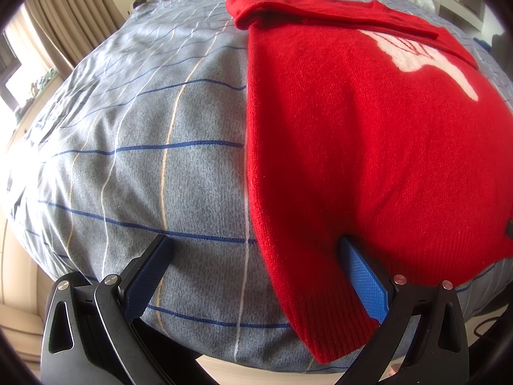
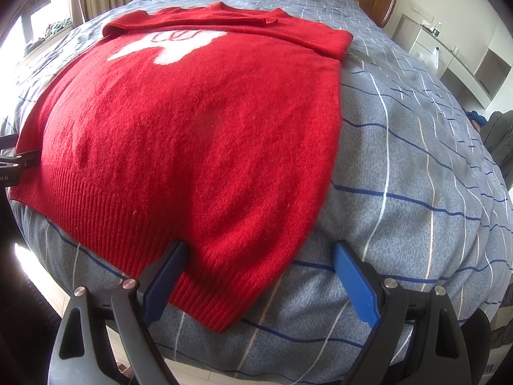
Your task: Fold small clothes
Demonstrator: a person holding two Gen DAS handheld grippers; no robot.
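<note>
Red knit sweater, white motif on the chest, lies flat on a bed with a grey checked cover; both sleeves are already folded across the top, and the ribbed hem sits nearest the bed's edge.

Left gripper: jaws spread, straddling the hem's left corner; one finger seems tucked under the knit, though the fold hides its tip.

Right gripper: jaws spread, straddling the right corner, pinching nothing.

Risks, as judged:
- Jaws may catch the bed cover along with the hem, dragging it into the fold.
- Uneven bites at the two corners would skew the fold.
- Loose sleeves could slide off when the hem is lifted.
</note>
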